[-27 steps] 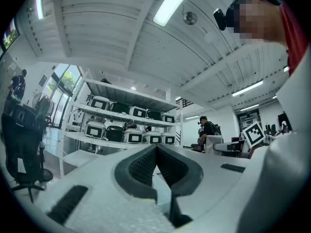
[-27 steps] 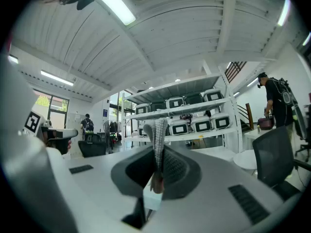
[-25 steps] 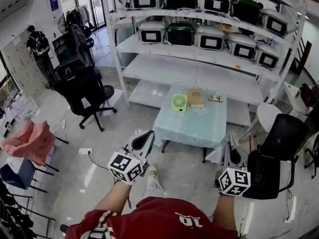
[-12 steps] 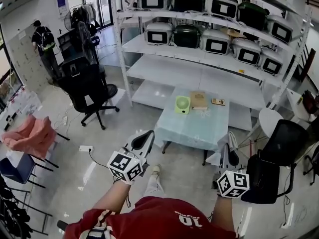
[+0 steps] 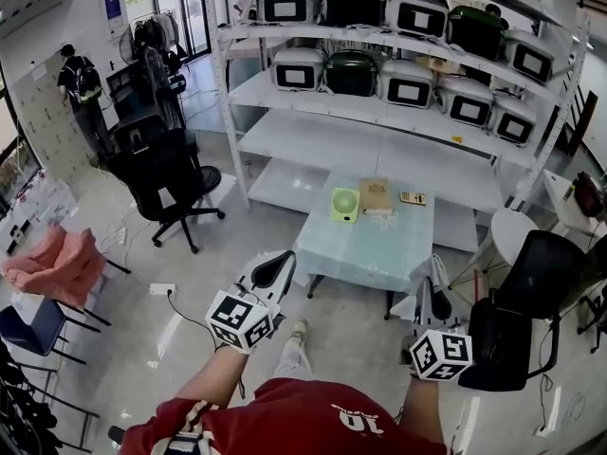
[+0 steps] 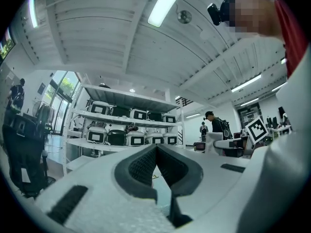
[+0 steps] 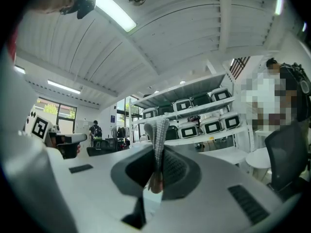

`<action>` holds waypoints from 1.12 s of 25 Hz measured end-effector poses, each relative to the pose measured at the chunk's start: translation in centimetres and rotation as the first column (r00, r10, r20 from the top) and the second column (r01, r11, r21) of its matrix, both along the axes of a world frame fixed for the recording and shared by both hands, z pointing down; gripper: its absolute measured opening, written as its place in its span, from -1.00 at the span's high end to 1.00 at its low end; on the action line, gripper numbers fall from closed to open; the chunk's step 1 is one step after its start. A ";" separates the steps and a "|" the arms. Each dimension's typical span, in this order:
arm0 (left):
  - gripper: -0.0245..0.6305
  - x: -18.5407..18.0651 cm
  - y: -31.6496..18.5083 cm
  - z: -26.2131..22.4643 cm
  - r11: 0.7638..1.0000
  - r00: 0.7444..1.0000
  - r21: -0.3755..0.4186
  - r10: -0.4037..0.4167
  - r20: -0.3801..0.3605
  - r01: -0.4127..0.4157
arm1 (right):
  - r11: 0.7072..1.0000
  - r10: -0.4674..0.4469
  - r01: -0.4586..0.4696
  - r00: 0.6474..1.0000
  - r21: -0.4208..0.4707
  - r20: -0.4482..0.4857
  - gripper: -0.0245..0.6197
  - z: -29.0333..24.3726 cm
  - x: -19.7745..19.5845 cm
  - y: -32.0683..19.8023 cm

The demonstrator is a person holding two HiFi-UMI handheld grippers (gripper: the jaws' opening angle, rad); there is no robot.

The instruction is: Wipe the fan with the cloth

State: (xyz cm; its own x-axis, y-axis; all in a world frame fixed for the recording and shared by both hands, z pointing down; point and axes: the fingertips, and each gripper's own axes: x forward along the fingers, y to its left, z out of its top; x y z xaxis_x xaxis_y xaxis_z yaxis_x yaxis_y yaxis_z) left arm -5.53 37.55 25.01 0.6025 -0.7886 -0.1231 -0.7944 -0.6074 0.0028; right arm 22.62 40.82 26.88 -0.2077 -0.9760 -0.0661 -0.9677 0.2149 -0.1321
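Right gripper [image 7: 160, 166] is pinching what looks like a grey cloth [image 7: 156, 135], left gripper [image 6: 155, 152] pressed together empty, fan [image 5: 344, 204] sits on the table [image 5: 370, 249].

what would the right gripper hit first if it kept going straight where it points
Probably the shelf rack: the right gripper, shut on the cloth, aims roughly level at it. The low table seems to lie under that line, but depth is unclear.

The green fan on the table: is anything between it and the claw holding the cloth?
Nothing visible does. Only open floor and bare table lie between the right claw, shut on the cloth, and the fan; the brown box sits beside it.
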 end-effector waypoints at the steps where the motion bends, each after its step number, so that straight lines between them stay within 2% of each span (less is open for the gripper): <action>1: 0.92 0.1 -0.2 0.1 1.000 1.000 0.001 0.002 0.004 -0.002 | 1.000 0.000 0.000 1.000 -0.002 0.002 0.87 0.1 0.0 -0.2; 6: 0.92 -0.1 -0.8 0.6 1.000 0.999 0.026 0.014 0.042 -0.015 | 1.000 -0.013 0.013 1.000 -0.016 0.012 0.87 0.8 -0.5 -1.7; 11: 0.92 -2.2 -2.5 0.8 1.000 1.000 0.020 -0.018 -0.008 0.018 | 1.000 -0.028 0.028 1.000 -0.007 -0.002 0.87 0.2 -1.9 -4.2; 17: 0.92 -3.7 -5.6 2.2 1.000 1.000 0.001 0.006 0.024 -0.006 | 0.996 -0.093 0.093 0.996 -0.016 0.001 0.87 0.4 -5.3 -8.5; 28: 0.92 -5.7 -17.2 1.9 1.000 1.000 -0.013 0.004 0.001 -0.004 | 0.991 -0.126 0.125 0.992 -0.037 -0.016 0.87 -0.6 -8.1 -21.0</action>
